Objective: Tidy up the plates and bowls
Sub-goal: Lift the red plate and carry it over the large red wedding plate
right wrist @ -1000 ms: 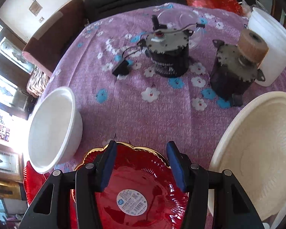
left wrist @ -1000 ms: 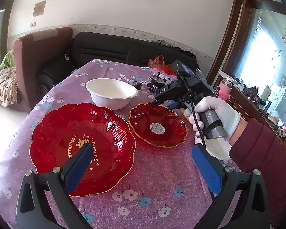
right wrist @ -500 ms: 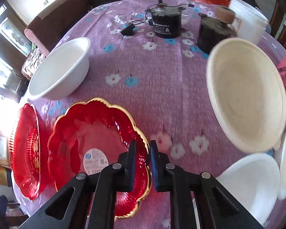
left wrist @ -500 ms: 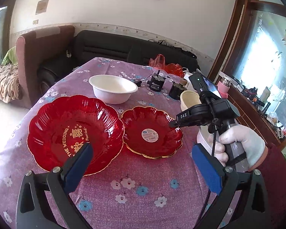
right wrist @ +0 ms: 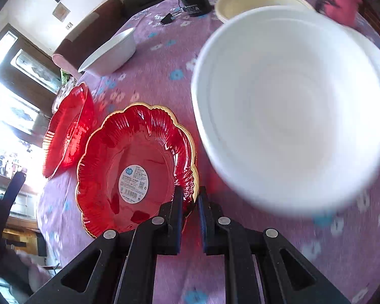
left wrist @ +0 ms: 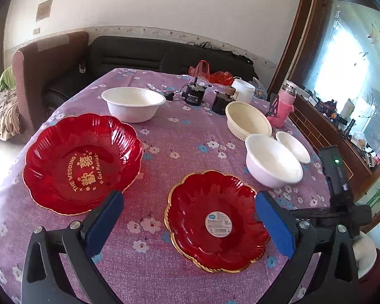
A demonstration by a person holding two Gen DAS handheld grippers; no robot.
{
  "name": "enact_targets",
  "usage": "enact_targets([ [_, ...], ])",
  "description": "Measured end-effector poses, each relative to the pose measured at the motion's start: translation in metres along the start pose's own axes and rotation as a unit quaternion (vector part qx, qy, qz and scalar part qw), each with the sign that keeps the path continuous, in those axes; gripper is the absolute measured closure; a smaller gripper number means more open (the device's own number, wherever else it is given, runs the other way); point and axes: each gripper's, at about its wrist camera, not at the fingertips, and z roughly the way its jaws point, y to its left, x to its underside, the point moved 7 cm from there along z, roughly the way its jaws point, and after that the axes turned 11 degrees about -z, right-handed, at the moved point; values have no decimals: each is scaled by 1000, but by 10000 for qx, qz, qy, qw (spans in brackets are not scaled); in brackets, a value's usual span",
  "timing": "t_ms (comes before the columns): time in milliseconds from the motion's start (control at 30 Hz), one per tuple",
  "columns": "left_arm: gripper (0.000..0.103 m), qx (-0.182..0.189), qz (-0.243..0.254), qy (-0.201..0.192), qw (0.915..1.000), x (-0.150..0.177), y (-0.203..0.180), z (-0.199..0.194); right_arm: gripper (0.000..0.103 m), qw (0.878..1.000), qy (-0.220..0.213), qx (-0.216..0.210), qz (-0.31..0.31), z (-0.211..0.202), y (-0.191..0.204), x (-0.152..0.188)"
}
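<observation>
My right gripper (right wrist: 190,197) is shut on the gold rim of the small red plate (right wrist: 134,167), which also shows in the left wrist view (left wrist: 215,217) near the table's front. My left gripper (left wrist: 187,217) is open and empty, held above the table with the small plate between its fingers' line of sight. The large red wedding plate (left wrist: 83,159) lies to the left. A white bowl (left wrist: 133,103) stands behind it. A white bowl (left wrist: 273,163), a small white dish (left wrist: 292,147) and a cream bowl (left wrist: 248,122) stand at the right.
Two dark motor-like devices (left wrist: 195,95), a white jar (left wrist: 243,91), a red bag (left wrist: 210,72) and a pink flask (left wrist: 282,106) stand at the table's far side. A sofa and armchair lie behind. A sideboard runs along the right.
The right gripper closed on the small red plate's rim and dragged it toward the table's front right, away from the large red plate. The left gripper pulled back and stayed open.
</observation>
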Motion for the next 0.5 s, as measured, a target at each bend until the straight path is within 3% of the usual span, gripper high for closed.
enact_targets([
  [133,0,-113,189,211,9995,15,-10,16,92,9996,-131,255,-16,-17,-14,24],
  [300,0,-121,227,588,9979,32,-21,43,90,9993,-269,238,70,-28,-28,38],
  [400,0,82,112,786,9968,40,-27,57,81,9989,-370,266,136,-25,-32,37],
  [500,0,179,96,1115,9936,46,-31,77,80,9988,-411,174,192,-23,-34,41],
])
